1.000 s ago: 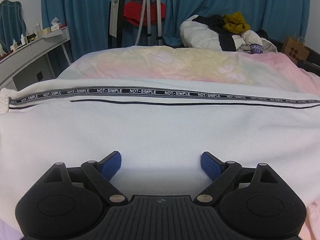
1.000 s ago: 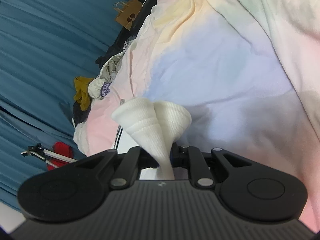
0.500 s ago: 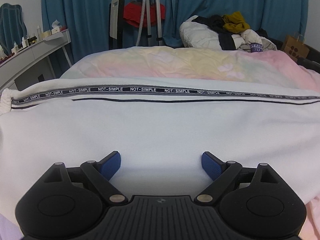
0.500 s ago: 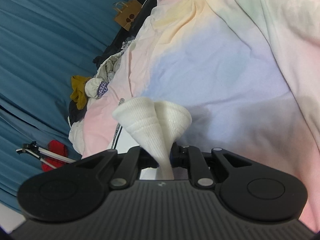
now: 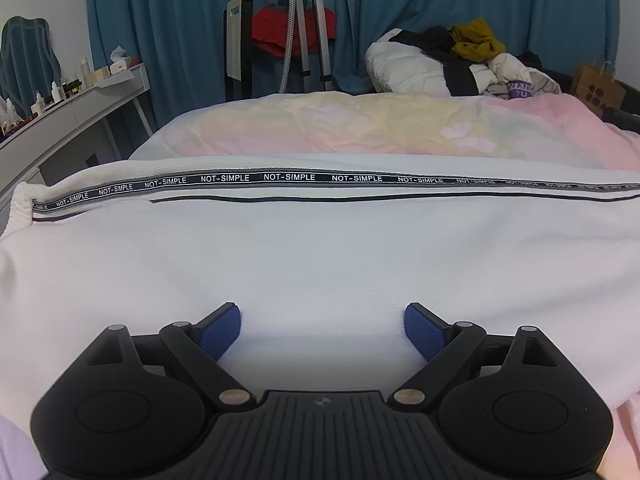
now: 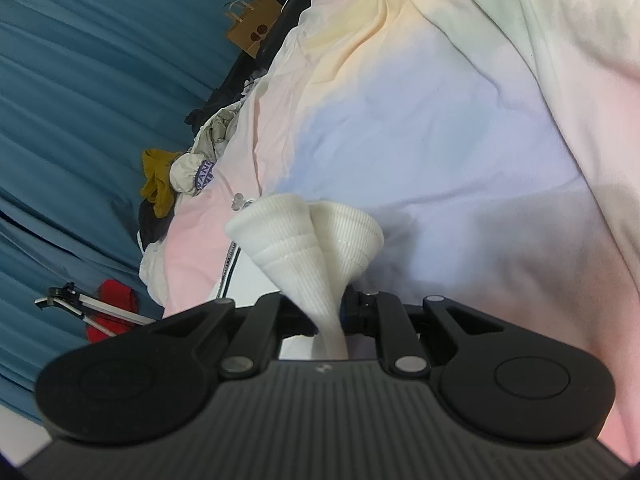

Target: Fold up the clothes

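Right gripper [image 6: 336,316]: clenched on one ribbed cuff [image 6: 304,236], lower centre. Left gripper [image 5: 322,330]: released over one white garment [image 5: 320,256].

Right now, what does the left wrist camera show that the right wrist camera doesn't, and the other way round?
Only the left wrist view: the open left gripper over the white garment's flat body, its NOT-SIMPLE printed tape, and the dressing table. Only the right wrist view: the right gripper shut on the garment's ribbed cuff. Both: the pastel bedspread, clothes pile, brown paper bag, blue curtains and tripod.
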Demonstrator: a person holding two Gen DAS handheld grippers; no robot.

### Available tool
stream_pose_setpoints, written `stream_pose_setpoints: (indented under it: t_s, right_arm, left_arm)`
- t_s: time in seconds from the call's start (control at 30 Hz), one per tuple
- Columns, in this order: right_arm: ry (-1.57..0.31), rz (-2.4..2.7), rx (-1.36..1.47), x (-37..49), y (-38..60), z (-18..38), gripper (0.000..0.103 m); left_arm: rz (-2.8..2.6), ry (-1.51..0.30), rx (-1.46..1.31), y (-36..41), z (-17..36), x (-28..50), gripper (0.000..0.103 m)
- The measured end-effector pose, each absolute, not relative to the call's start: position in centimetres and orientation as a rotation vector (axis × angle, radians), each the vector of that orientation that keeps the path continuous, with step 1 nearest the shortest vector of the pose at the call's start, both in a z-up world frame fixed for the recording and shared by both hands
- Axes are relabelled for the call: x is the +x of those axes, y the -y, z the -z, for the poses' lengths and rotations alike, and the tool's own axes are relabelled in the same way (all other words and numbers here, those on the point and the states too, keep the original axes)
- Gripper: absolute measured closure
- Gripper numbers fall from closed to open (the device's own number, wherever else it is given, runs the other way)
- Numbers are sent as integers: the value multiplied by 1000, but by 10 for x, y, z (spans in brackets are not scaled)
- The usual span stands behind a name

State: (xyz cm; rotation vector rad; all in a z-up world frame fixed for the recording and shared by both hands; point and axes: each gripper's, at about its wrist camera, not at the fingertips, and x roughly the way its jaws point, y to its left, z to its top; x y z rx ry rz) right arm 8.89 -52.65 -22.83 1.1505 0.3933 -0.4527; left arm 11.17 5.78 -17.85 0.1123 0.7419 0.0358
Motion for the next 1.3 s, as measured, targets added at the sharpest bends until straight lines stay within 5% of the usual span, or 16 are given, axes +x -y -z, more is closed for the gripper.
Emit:
stream_pose_setpoints:
  t_s: [0.47, 0.73, 1.07, 1.3]
  right_arm:
    - [-202, 405, 697, 96, 457, 129, 90]
    - [-42, -6, 108, 99, 269, 61, 90]
    - [-458, -402, -438, 100, 84, 191, 90]
    - [-456, -347, -322, 89, 92, 177, 90]
  left_arm:
    - [-28, -749, 69, -67, 173, 113, 12]
    - [-101, -573, -275, -136, 119, 89, 11]
    - [-62, -490, -553, -194, 86, 70, 6]
    - [105, -656, -501, -159, 110, 119, 5]
